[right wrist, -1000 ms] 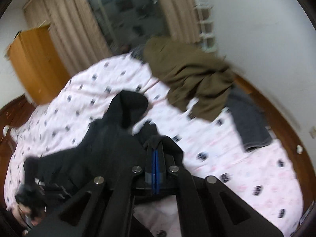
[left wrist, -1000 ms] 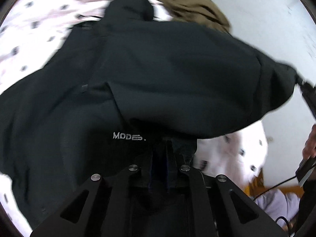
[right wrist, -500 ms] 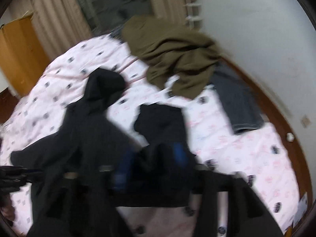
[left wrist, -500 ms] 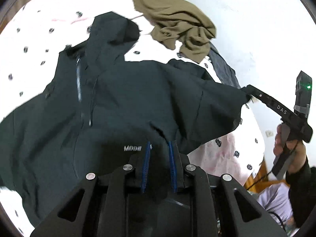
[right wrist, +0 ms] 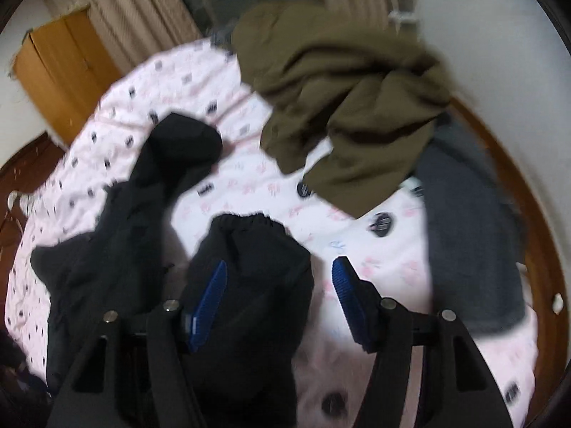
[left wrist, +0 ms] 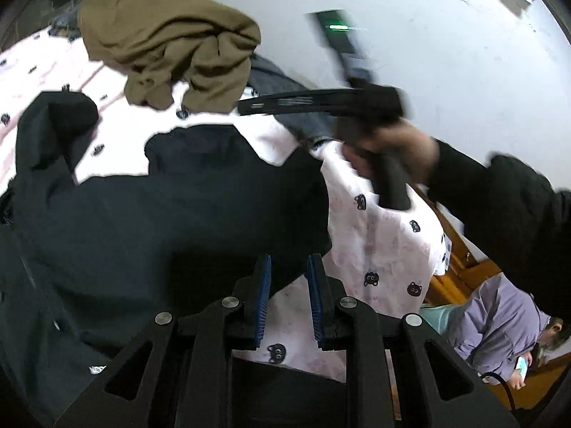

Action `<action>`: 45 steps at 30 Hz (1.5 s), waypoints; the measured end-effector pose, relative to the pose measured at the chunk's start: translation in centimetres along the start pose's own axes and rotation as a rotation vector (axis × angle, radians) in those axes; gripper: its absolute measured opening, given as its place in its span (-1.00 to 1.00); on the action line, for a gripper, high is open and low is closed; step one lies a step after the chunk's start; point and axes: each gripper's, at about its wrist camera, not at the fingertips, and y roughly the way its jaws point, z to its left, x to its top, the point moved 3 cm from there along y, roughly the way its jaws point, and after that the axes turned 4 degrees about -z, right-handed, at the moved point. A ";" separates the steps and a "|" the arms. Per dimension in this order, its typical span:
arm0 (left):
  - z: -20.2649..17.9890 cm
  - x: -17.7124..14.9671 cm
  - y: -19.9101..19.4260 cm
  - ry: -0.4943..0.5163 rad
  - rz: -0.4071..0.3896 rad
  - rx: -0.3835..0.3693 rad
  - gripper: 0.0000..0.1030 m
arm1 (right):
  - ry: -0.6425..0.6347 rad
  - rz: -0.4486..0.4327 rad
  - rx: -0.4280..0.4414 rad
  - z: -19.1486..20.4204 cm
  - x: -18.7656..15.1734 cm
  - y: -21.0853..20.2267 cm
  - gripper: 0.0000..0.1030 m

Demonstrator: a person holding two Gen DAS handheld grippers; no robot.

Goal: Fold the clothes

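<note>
Through my left wrist camera, my left gripper (left wrist: pixel 287 292) sat low over the bed (left wrist: pixel 385 249), its jaws a narrow way apart after easing open; the hem of the black jacket (left wrist: pixel 160 214) lay between and just beyond the blue pads (left wrist: pixel 262 296), but the pads did not press on it, so I held nothing there. The jacket was spread over the pink patterned sheet, its hood (left wrist: pixel 67 114) toward the far side, an olive garment (left wrist: pixel 171 50) heaped beyond it and a grey garment (left wrist: pixel 303 121) close to the wall. My right gripper (left wrist: pixel 249 105) crossed the view above the jacket's far edge, blurred, my hand (left wrist: pixel 396 149) wrapped round its handle. A person in purple (left wrist: pixel 499 321) sat beyond the bed's corner. Through my right wrist camera, the right gripper (right wrist: pixel 280 281) had just swung its jaws wide open and carried nothing; the jacket's sleeve (right wrist: pixel 249 267), cuff away from me, lay beneath them, against the left pad (right wrist: pixel 210 292) and clear of the right one. The hood (right wrist: pixel 182 142) lay off to the left, the olive garment (right wrist: pixel 342 114) and grey garment (right wrist: pixel 467 242) beyond and to the right. I judged I was between grasps, laying the jacket flat before its first fold. The next move called for closing on the sleeve near its cuff and carrying it across the body without dragging the rest askew.
</note>
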 end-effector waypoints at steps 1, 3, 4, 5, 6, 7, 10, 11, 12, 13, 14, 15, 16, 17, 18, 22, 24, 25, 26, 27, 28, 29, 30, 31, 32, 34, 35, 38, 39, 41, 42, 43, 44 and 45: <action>0.2 -0.2 0.4 -0.012 0.013 -0.001 -0.65 | -0.009 0.026 0.005 0.0 0.0 1.7 0.23; 0.8 -0.8 0.8 -0.032 0.036 0.012 -0.66 | -0.010 0.090 -0.004 -0.4 -0.4 5.2 0.23; 1.2 -1.1 1.0 -0.044 0.047 0.018 -0.65 | -0.002 0.115 -0.001 -0.5 -0.7 6.5 0.05; 1.5 -1.4 1.2 -0.055 0.057 0.022 -0.66 | 0.007 0.141 0.001 -0.5 -1.2 7.4 -0.57; 1.8 -1.6 1.3 -0.063 0.062 0.025 -0.66 | 0.016 0.167 0.003 -0.5 -1.7 8.2 -0.94; 2.0 -1.8 1.4 -0.071 0.065 0.026 -0.66 | 0.028 0.166 -0.010 -0.5 -2.1 8.3 -0.96; 2.1 -1.4 1.6 -0.084 0.059 0.029 -0.66 | 0.100 0.078 -0.046 -1.3 -2.8 4.6 -0.97; 2.1 -1.3 1.7 -0.083 0.054 0.032 -0.66 | 0.128 0.050 -0.072 -1.8 -3.0 2.7 -0.97; 2.0 -1.1 1.8 -0.083 0.049 0.035 -0.66 | 0.155 0.022 -0.097 -2.2 -3.1 0.7 -0.97; 1.9 -0.9 1.8 -0.084 0.041 0.032 -0.66 | 0.181 -0.001 -0.139 -2.9 -3.4 -1.9 -0.97; 1.8 -0.6 1.9 -0.085 0.032 0.027 -0.66 | 0.207 -0.024 -0.183 -3.6 -3.6 -4.6 -0.97; 1.6 -0.2 2.0 -0.087 0.024 0.020 -0.66 | 0.241 -0.039 -0.234 -4.6 -3.9 -7.6 -0.97; 1.4 0.2 2.2 -0.089 0.016 0.012 -0.65 | 0.277 -0.052 -0.286 -5.6 -4.1 -10.6 -0.97; 1.2 0.7 2.3 -0.092 0.007 0.004 -0.66 | 0.312 -0.066 -0.337 -6.5 -4.4 -13.7 -0.97; 1.0 1.2 2.5 -0.094 -0.001 -0.004 -0.65 | 0.340 -0.076 -0.387 -7.4 -4.5 -16.3 -0.97; 0.6 3.4 3.5 -0.096 -0.026 -0.024 -0.65 | 0.421 -0.079 -0.565 -10.2 -4.8 -25.3 -0.97; 0.7 4.6 4.5 -0.086 -0.034 -0.008 -0.65 | 0.446 -0.071 -0.590 -11.1 -4.4 -26.6 -0.97; 0.9 5.2 5.2 -0.080 -0.037 0.004 -0.65 | 0.460 -0.055 -0.599 -11.7 -4.2 -26.5 -0.96; 1.0 5.8 5.9 -0.074 -0.041 0.015 -0.65 | 0.480 -0.031 -0.604 -12.7 -3.9 -25.5 -0.95; 1.2 6.4 6.6 -0.068 -0.044 0.026 -0.65 | 0.494 -0.013 -0.602 -13.4 -3.8 -24.5 -0.94; 1.3 6.9 7.3 -0.062 -0.048 0.037 -0.65 | 0.513 0.005 -0.598 -14.3 -3.8 -22.9 -0.90; 1.9 7.4 8.2 -0.059 -0.041 0.058 -0.65 | 0.533 0.024 -0.593 -15.3 -3.9 -21.3 -0.81; 2.6 7.9 9.2 -0.057 -0.031 0.082 -0.65 | 0.548 0.024 -0.593 -15.8 -4.0 -20.3 -0.78; 3.2 8.3 10.2 -0.054 -0.021 0.106 -0.65 | 0.562 0.022 -0.593 -16.2 -4.1 -19.3 -0.76; 4.2 8.6 10.7 -0.070 -0.012 0.118 -0.65 | 0.567 -0.018 -0.592 -16.0 -4.1 -19.2 -0.76; 6.0 9.0 9.9 -0.095 -0.023 0.106 -0.65 | 0.554 -0.104 -0.602 -15.5 -4.2 -19.4 -0.58; 6.5 9.1 9.1 -0.060 -0.034 0.100 -0.65 | 0.526 -0.141 -0.615 -15.2 -4.4 -20.0 -0.34; 7.4 9.3 6.7 0.079 -0.061 0.083 -0.65 | 0.440 -0.170 -0.595 -14.1 -6.1 -20.8 -0.16; 7.7 9.3 6.3 0.124 -0.050 0.072 -0.64 | 0.411 -0.173 -0.582 -13.7 -6.8 -21.0 -0.16; 8.3 9.1 6.1 0.217 -0.013 0.065 -0.60 | 0.362 -0.167 -0.556 -12.5 -8.5 -21.0 -0.15; 8.5 9.0 6.4 0.250 0.007 0.060 -0.52 | 0.343 -0.156 -0.542 -11.7 -9.6 -20.7 -0.15; 8.7 8.8 6.9 0.279 0.036 0.039 -0.52 | 0.324 -0.145 -0.528 -10.8 -10.7 -20.4 -0.15; 8.6 8.9 7.5 0.301 0.058 0.011 -0.52 | 0.305 -0.134 -0.513 -10.0 -11.8 -20.1 -0.15; 8.4 9.1 8.1 0.322 0.077 -0.019 -0.52 | 0.297 -0.117 -0.498 -9.1 -12.9 -19.6 -0.15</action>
